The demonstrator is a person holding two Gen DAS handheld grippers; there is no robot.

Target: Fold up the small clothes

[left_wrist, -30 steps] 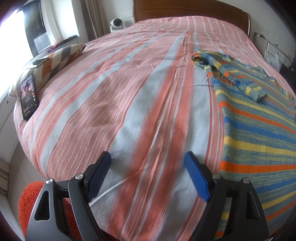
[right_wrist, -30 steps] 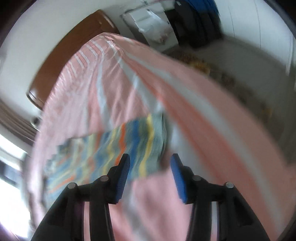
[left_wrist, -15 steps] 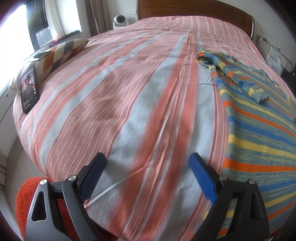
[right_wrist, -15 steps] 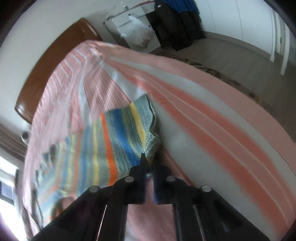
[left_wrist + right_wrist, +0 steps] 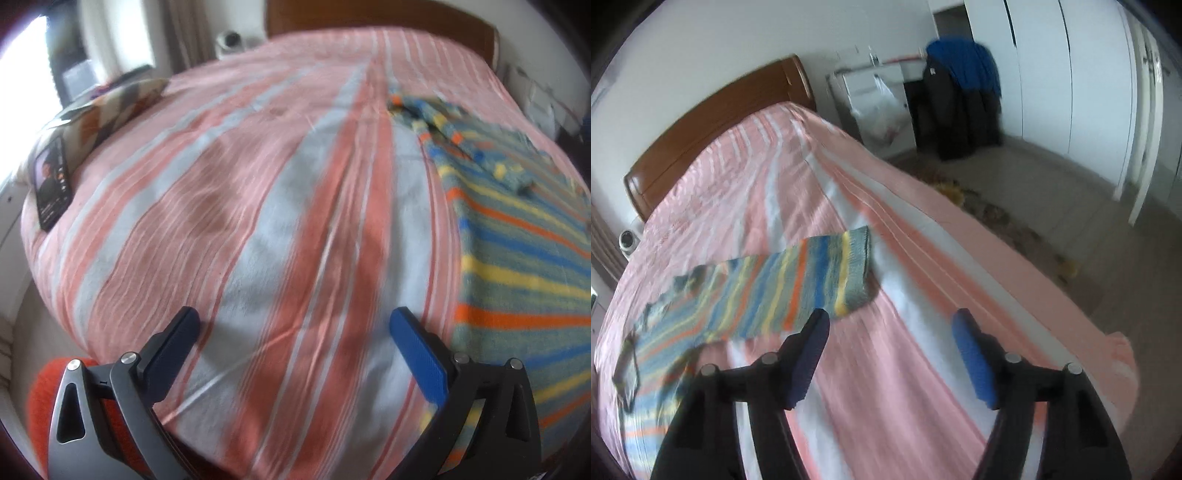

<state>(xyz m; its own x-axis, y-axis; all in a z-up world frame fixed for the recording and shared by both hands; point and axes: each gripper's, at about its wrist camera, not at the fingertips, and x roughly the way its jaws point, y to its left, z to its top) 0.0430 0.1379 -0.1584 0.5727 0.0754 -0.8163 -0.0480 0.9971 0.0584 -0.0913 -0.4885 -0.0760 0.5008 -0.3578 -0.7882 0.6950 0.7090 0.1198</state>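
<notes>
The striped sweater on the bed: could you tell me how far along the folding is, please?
Done: the striped sweater lies spread on the bed, one sleeve folded across it. In hand: nothing; the left hand-held gripper and right hand-held gripper are open and empty. Left: the remaining folds.

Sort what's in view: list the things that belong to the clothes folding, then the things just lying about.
For the job:
striped sweater
left gripper, open
right gripper, open
bed, the folding surface

Lying about:
phone
pillow
hanging coats
plastic bag
</notes>
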